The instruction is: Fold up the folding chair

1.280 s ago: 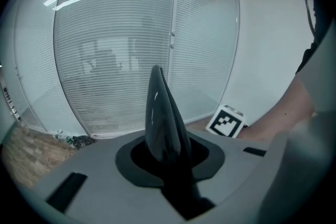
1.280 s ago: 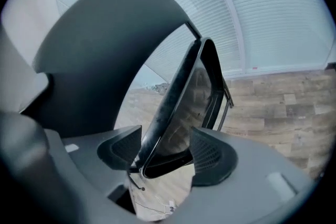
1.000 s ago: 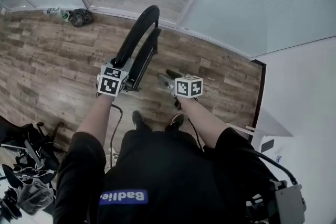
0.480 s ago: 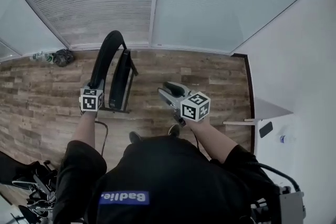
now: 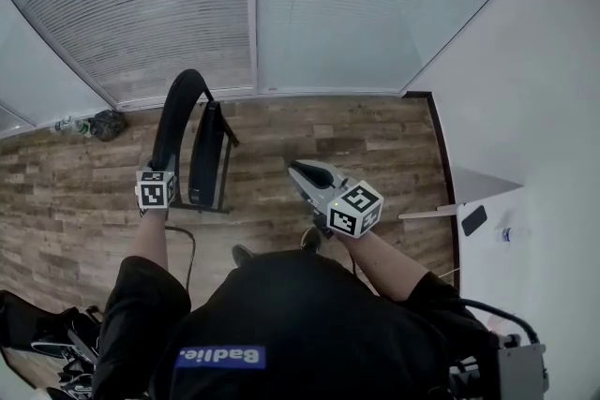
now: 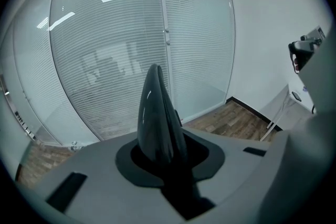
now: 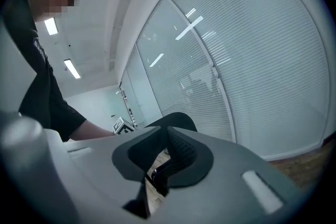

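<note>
1. While the folding chair (image 5: 208, 156) stands upright on the wooden floor (image 5: 375, 140) to the left, just in front of the glass wall with blinds (image 5: 141, 5), the left gripper (image 5: 160, 171) has it by the top of the curved back.
2. Look at the chair: the seat panel stands on edge right beside the back, and the two are nearly flat against each other.
3. Into the left gripper view now. Its fingers (image 6: 202, 152) are clamped on the glossy black edge of the chair back, which rises straight up between them.
4. Over to the right gripper (image 5: 298, 170). It is held up in the air to the right of the chair, well apart from it, pointing toward the glass.
5. Its fingers have just been closing and now sit drawn together with nothing between them; the chair back shows beyond them in the right gripper view.
6. Far left on the floor, against the glass, lies a small dark bundle (image 5: 108, 124).
7. At the right edge, a white desk (image 5: 487, 253) carries a dark phone (image 5: 473, 220).
</note>
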`<action>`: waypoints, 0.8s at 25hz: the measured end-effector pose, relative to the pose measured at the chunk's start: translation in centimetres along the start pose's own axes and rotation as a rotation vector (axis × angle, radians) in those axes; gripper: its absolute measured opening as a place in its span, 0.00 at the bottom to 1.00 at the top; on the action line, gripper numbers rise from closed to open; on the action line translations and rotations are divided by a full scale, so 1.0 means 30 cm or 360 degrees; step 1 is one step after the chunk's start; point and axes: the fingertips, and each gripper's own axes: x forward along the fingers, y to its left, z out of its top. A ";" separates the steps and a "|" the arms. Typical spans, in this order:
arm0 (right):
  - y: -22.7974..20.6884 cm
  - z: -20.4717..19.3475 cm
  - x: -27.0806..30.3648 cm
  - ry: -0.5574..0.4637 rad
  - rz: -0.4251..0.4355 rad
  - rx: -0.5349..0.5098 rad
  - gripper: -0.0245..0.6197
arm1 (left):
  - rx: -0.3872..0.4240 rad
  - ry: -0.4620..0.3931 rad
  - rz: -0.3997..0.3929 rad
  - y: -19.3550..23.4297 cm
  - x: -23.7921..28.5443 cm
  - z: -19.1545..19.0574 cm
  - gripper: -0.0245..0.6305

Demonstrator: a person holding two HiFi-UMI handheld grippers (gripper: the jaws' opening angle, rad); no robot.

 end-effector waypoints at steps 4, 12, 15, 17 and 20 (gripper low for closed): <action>0.035 0.046 -0.039 -0.0102 0.0029 -0.0051 0.04 | 0.0000 -0.0002 0.0014 0.007 -0.006 -0.004 0.16; 0.057 0.082 -0.108 -0.0174 0.0095 -0.0060 0.04 | 0.0001 -0.0012 0.0027 0.026 -0.010 -0.001 0.16; 0.057 0.092 -0.120 -0.0189 0.0093 -0.0063 0.04 | 0.0001 -0.0011 0.0028 0.022 -0.010 0.002 0.16; 0.057 0.101 -0.122 -0.0203 0.0091 -0.0066 0.04 | 0.0005 -0.0013 0.0030 0.018 -0.009 0.004 0.16; 0.054 0.109 -0.129 -0.0218 0.0086 -0.0064 0.04 | 0.0008 -0.0012 0.0034 0.009 -0.008 0.005 0.16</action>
